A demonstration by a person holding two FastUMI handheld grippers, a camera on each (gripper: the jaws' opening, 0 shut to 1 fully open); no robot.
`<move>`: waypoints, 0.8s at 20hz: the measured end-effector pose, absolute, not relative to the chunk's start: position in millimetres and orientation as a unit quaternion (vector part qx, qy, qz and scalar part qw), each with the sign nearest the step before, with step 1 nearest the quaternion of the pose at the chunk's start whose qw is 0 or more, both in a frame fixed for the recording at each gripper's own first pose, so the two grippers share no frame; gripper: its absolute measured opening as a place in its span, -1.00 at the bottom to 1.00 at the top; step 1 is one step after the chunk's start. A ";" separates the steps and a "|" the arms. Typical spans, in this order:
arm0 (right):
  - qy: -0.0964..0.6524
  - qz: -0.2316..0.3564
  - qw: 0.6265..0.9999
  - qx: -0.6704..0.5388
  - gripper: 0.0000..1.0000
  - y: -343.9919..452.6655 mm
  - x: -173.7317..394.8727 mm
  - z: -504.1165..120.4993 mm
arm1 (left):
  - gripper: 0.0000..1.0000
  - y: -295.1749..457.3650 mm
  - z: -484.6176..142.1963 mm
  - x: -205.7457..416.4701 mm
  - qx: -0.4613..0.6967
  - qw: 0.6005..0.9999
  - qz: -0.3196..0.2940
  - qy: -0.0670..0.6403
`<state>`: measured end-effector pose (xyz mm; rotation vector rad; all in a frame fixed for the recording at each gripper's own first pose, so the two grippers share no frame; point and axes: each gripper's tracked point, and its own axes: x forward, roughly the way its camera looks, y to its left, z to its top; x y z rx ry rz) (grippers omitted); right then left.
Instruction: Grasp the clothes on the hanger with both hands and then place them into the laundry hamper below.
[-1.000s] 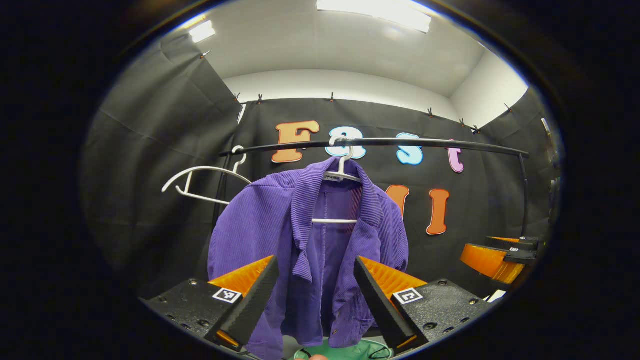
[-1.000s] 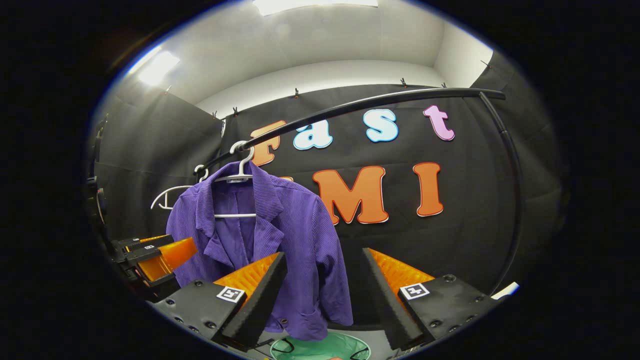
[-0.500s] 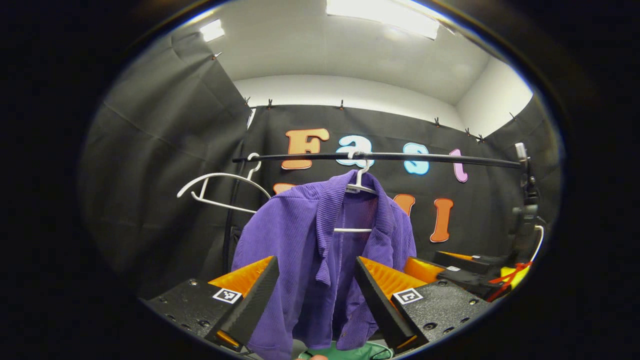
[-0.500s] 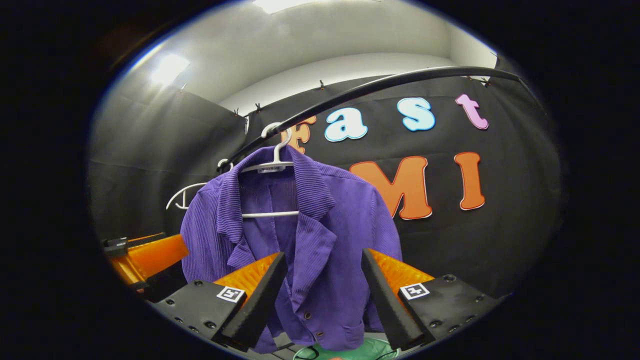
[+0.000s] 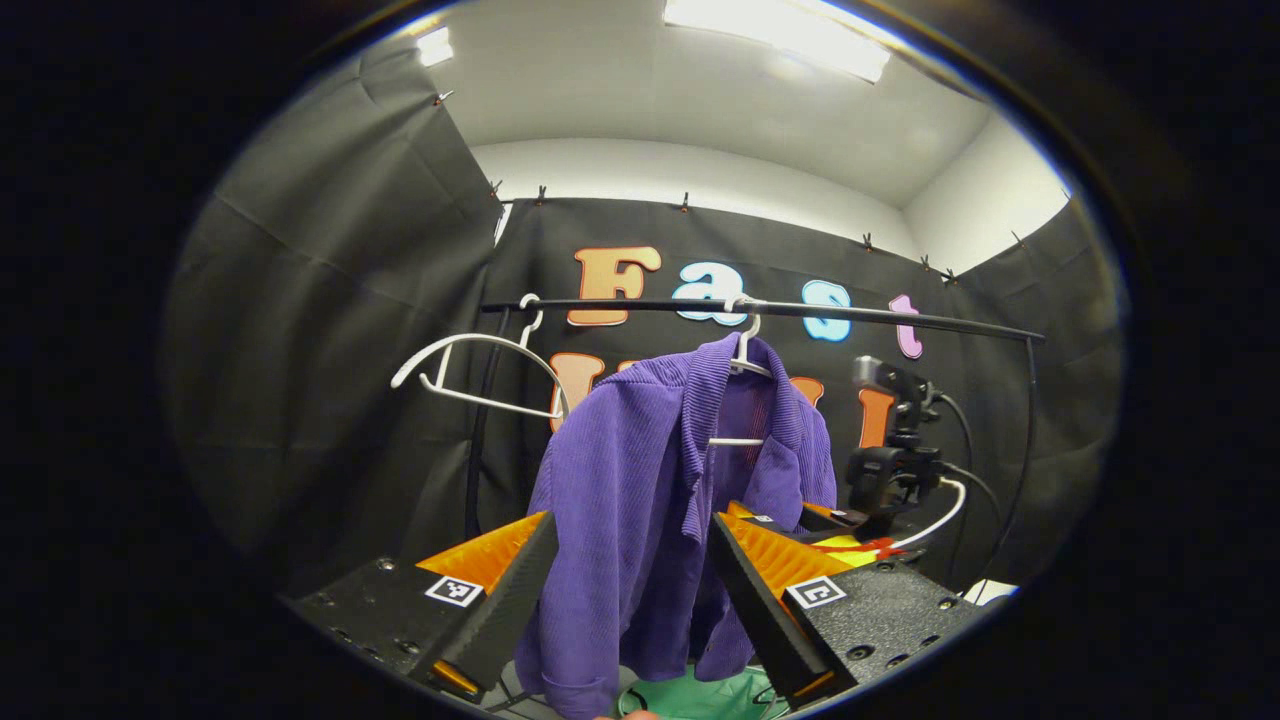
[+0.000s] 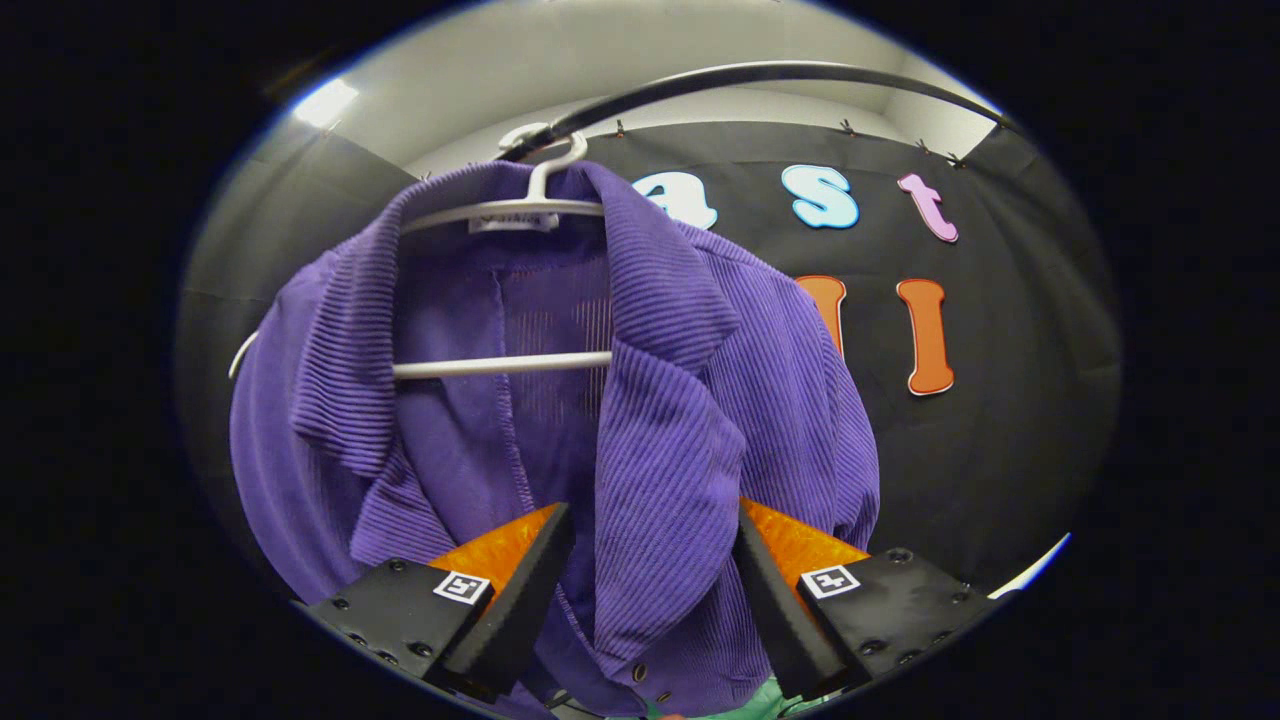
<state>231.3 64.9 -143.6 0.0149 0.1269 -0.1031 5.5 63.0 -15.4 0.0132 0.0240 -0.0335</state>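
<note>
A purple ribbed jacket point(image 5: 630, 500) hangs on a white hanger point(image 5: 745, 350) from the black rail point(image 5: 800, 309). In the left gripper view my left gripper point(image 5: 635, 600) is open, a short way in front of the jacket's left shoulder and sleeve. Beyond it, the right gripper point(image 5: 800, 520) with its handle and cables is at the jacket's right side. In the right gripper view the jacket point(image 6: 700, 400) looms close under its hanger point(image 6: 520, 205). My right gripper point(image 6: 645, 600) is open, with the jacket's front panel hanging between its fingers. A green hamper point(image 5: 690, 697) lies below.
An empty white hanger point(image 5: 470, 370) hangs on the rail left of the jacket. The rail's upright post point(image 5: 1020, 440) stands at the right. Black cloth walls close the booth behind and to the left.
The right gripper has moved far in toward the jacket, whose front panel now hangs between its fingers. The left gripper shifted left, and the right gripper came into its view beside the jacket.
</note>
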 end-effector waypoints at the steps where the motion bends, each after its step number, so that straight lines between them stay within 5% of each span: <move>1: 0.063 -0.069 0.996 0.006 0.95 56.9 237.1 -147.1 | 0.83 64.2 -16.0 5.9 0.005 1.000 -0.017 0.013; 6: 0.046 -0.120 0.992 0.001 1.00 -9.4 247.5 -139.3 | 0.90 62.3 -22.3 -3.1 -0.003 1.000 0.013 0.012; 9: 0.051 -0.095 0.994 0.011 0.83 -37.9 250.5 -129.4 | 0.91 47.5 -28.9 -2.3 0.000 1.000 0.021 0.014; 12: 0.036 -0.049 0.998 0.006 -0.67 -46.5 234.0 -105.7 | 0.83 26.5 -39.6 6.0 -0.004 1.000 0.023 0.019; 16: -0.012 0.025 1.000 -0.005 -0.88 -41.8 191.2 -47.3 | 0.90 -5.0 -62.2 35.1 -0.004 0.999 0.023 0.022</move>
